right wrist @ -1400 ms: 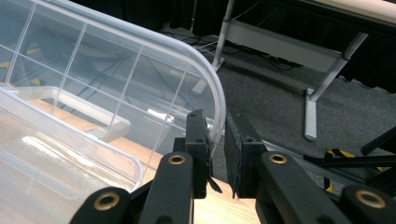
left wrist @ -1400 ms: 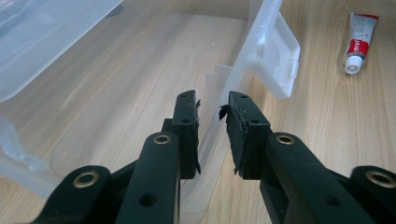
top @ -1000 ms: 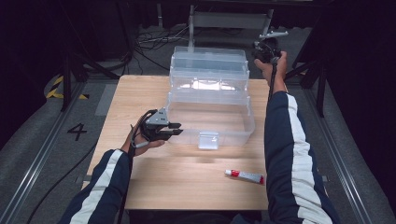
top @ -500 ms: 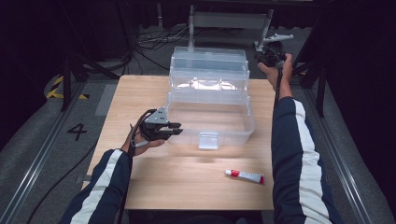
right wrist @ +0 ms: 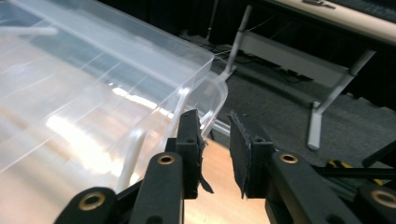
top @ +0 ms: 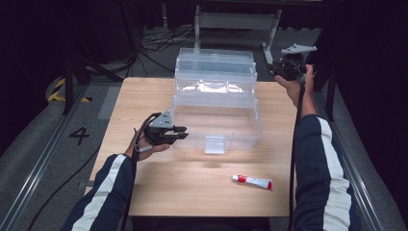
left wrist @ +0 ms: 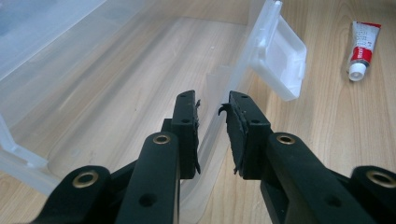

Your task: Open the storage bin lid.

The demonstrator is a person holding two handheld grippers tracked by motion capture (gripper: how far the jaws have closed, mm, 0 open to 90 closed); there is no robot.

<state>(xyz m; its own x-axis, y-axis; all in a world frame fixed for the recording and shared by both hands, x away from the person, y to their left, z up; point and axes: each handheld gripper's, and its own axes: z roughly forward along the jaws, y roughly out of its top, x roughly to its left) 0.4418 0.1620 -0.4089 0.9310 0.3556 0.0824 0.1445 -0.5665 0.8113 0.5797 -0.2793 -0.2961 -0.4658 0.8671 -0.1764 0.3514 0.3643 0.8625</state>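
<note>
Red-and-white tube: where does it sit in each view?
High view: the small red-and-white tube lies on the wooden table, lower right, in front of the clear plastic tiered box.
Left gripper view: top right, white cap toward the camera.
Right gripper view: not in it.
Shared landmark: the box's front latch.

Red-white tube (top: 252, 181) on wooden table (top: 192, 192); cables (top: 154, 41) on floor behind.
</note>
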